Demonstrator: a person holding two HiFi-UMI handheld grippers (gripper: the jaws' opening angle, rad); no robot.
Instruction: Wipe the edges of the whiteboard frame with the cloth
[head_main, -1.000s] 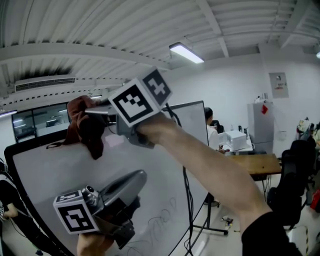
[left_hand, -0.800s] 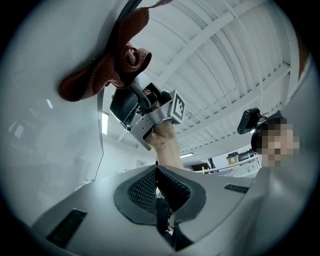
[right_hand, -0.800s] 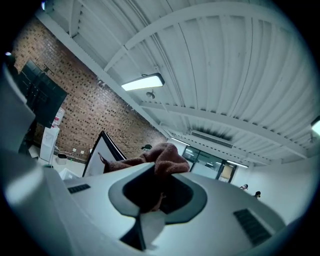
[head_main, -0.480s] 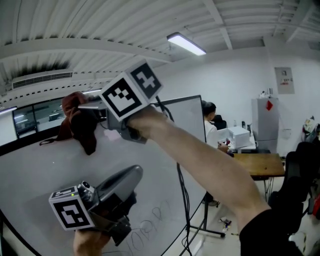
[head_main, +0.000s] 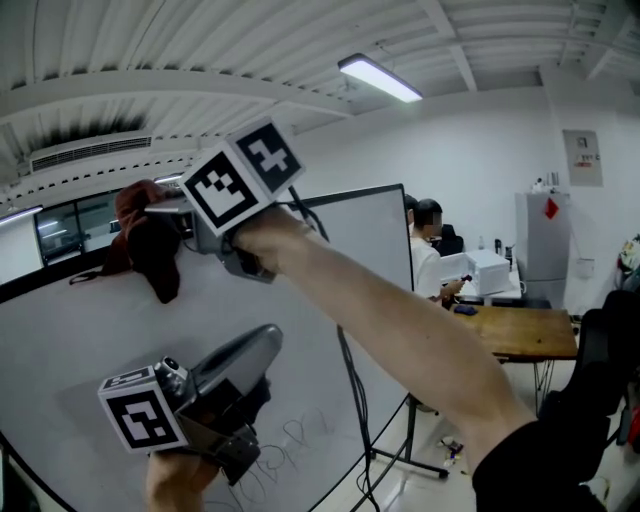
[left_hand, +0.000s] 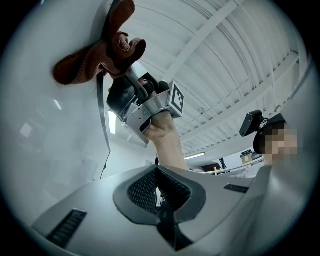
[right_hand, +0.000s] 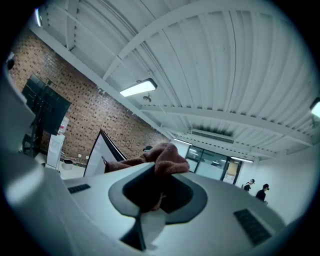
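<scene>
**Cloth clamped at the whiteboard's top edge**

The right gripper (head_main: 168, 214) grips the reddish-brown cloth (head_main: 150, 250), bunched against the top edge of the whiteboard frame (head_main: 345, 196). The left gripper (head_main: 262, 345), jaws pressed together on nothing, hangs lower before the whiteboard (head_main: 90, 330).

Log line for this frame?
right gripper: shut on dark red cloth | cloth: at top edge of black whiteboard frame | left gripper: shut, empty

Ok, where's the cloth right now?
In the head view the cloth is upper left, clamped in the right gripper at the top edge of the whiteboard frame, above the left gripper.
</scene>
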